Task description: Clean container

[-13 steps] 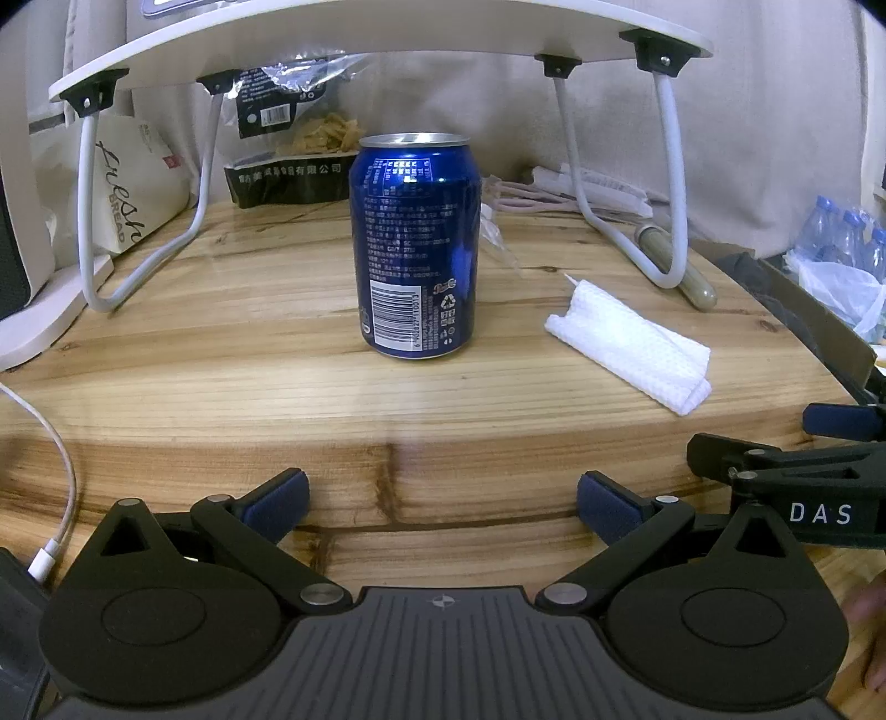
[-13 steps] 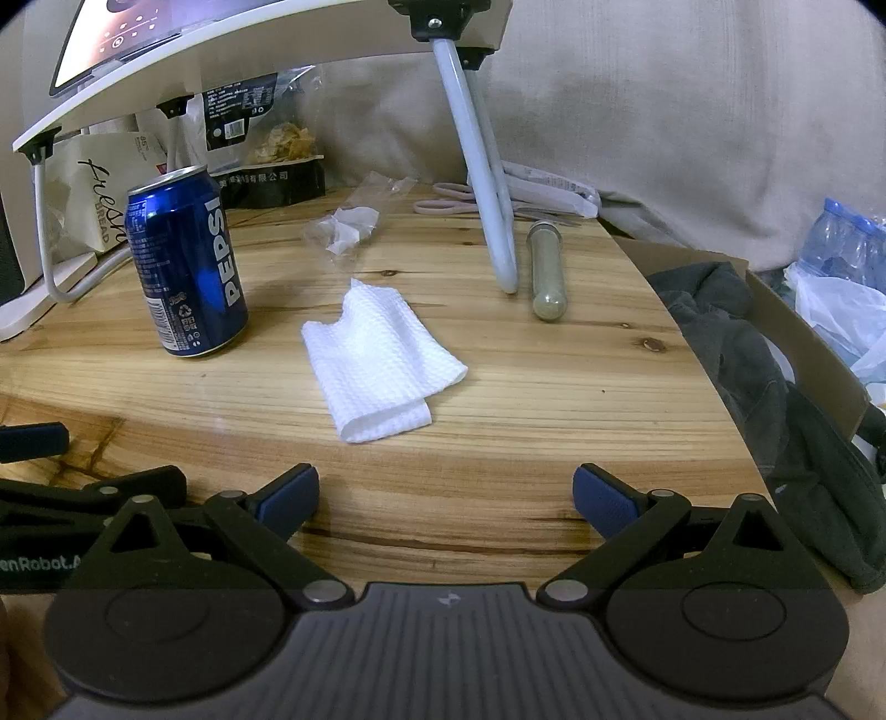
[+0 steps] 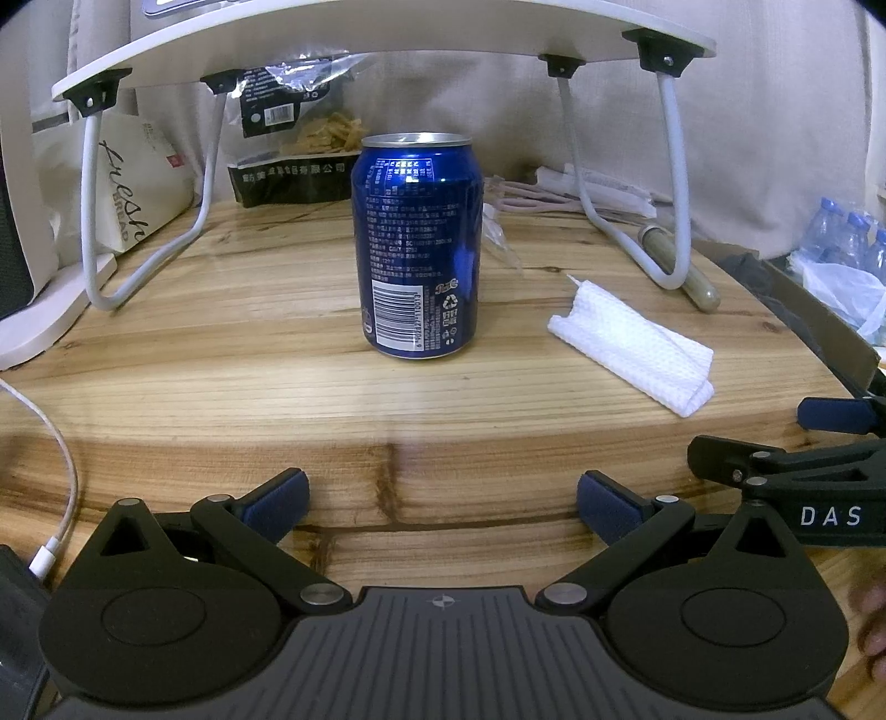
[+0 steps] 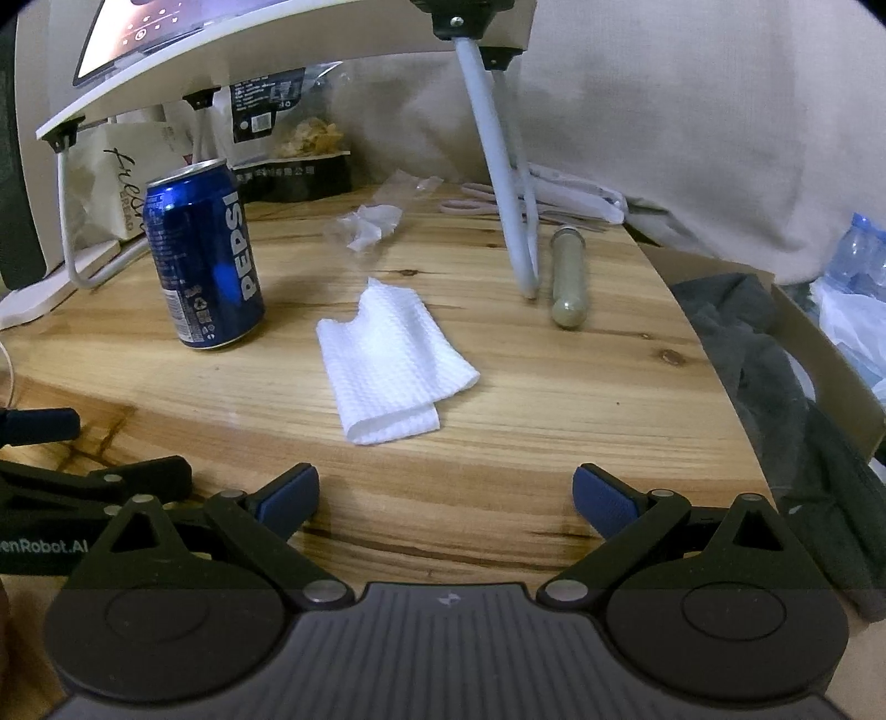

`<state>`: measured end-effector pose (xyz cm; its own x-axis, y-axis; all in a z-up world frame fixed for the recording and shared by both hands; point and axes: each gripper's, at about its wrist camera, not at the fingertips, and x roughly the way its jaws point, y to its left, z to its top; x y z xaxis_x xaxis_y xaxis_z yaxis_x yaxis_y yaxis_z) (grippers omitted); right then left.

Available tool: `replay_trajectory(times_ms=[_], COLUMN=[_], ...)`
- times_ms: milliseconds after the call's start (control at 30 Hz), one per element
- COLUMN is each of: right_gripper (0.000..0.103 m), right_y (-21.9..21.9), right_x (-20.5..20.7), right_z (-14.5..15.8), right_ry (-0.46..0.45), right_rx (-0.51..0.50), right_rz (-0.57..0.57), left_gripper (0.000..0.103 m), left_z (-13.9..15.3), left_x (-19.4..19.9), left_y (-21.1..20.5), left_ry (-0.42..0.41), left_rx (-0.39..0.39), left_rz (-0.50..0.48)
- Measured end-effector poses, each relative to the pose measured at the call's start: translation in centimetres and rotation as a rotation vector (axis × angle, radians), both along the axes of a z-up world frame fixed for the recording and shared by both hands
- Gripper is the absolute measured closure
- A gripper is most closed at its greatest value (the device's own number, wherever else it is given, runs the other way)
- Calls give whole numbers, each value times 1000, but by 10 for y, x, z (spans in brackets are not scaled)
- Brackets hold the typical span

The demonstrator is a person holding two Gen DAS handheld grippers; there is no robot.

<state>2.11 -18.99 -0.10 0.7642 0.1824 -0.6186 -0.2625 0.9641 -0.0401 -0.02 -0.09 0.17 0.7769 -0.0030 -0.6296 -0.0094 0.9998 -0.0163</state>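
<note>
Your blue Pepsi can (image 3: 416, 246) is standing upright on the wooden table (image 3: 221, 354), under the white lap desk (image 3: 387, 39), with the folded white cloth (image 3: 631, 346) lying near its right. You're holding both the left gripper (image 3: 443, 498) and the right gripper (image 4: 446, 495) spread wide, gripping nothing. Only your right view is showing the crumpled wrapper (image 4: 368, 227).

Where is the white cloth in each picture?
Left wrist view: the white cloth lies right of centre, to the right of the blue can.
Right wrist view: the cloth lies near the centre, again right of the can.
Shared landmark: the can, standing upright on the wooden table.
</note>
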Motion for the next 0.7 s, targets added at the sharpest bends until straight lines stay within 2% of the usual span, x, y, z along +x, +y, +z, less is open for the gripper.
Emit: replay_trajectory(times_ms=[700], right_gripper=[0], right_y=[2], right_x=[1], right_z=[-1], right_ry=[1], right_rx=[1], right_rz=[2], left_gripper=[0], left_z=[-1], left_x=[2], left_y=[-1], left_ry=[0], left_rx=[1], left_rz=[2])
